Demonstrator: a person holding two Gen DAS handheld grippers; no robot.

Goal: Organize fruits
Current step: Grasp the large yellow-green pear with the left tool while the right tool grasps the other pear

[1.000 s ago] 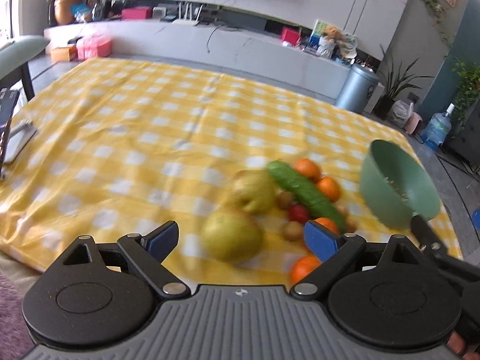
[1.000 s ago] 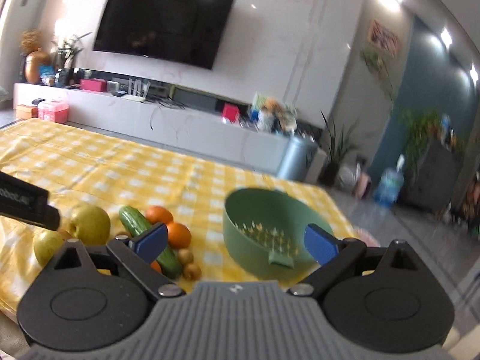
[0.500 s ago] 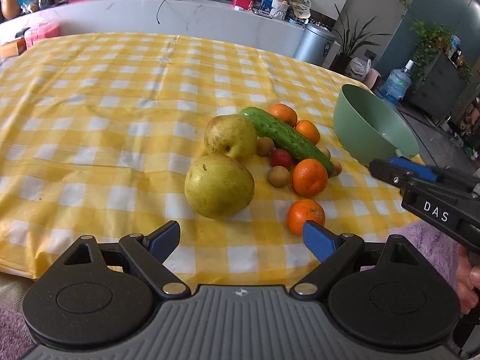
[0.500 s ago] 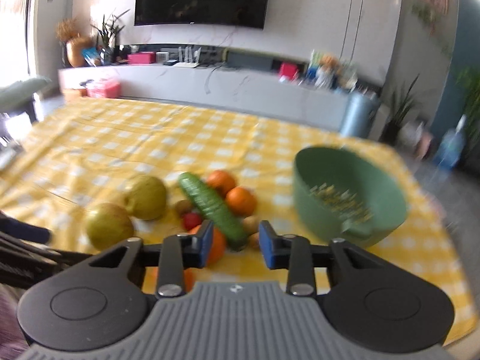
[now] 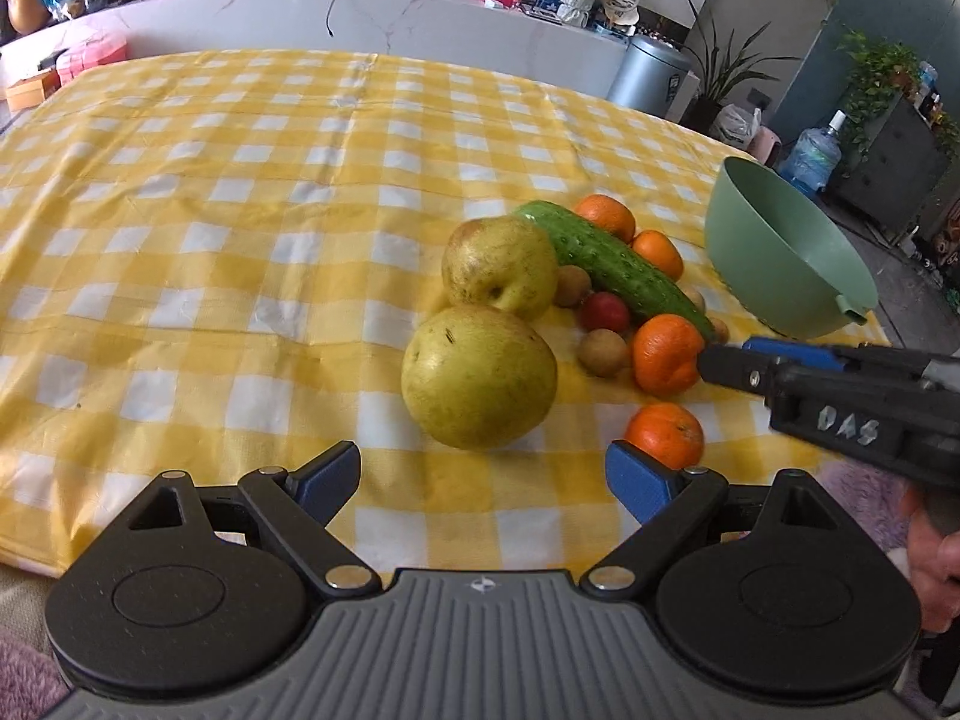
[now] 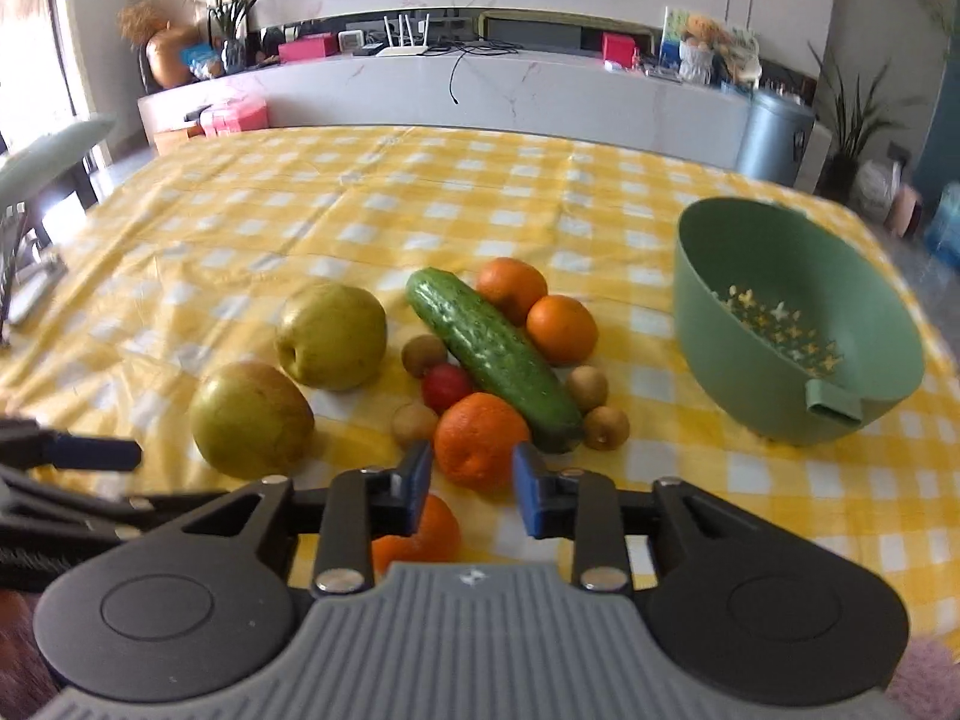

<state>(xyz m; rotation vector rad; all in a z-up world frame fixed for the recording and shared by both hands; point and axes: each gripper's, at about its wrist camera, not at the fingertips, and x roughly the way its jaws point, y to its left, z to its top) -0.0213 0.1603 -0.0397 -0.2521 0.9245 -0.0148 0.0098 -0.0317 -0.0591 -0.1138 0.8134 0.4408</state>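
On the yellow checked cloth lies a pile of fruit: two yellow-green pears [image 5: 480,378] [image 5: 501,267], a cucumber [image 5: 612,264], several oranges, small brown fruits and one small red fruit [image 6: 447,387]. My left gripper [image 5: 483,480] is open wide, just short of the near pear [image 6: 252,420]. My right gripper [image 6: 471,480] has its jaws close together and opening. An orange [image 6: 480,438] lies just ahead of the gap, untouched by the pads. The right gripper [image 5: 720,360] comes in from the right, its tip beside that orange [image 5: 666,354].
A green colander bowl [image 6: 780,330] stands tilted at the right of the pile, near the table's right edge. Another orange [image 6: 420,534] lies under the right gripper's left finger. The cloth stretches far back and left. A grey bin [image 5: 651,75] and a white counter stand beyond the table.
The right gripper swung left from the bowl toward the fruit and sank, and its jaws went from wide to narrow. The left gripper tipped down and came closer to the near pear.
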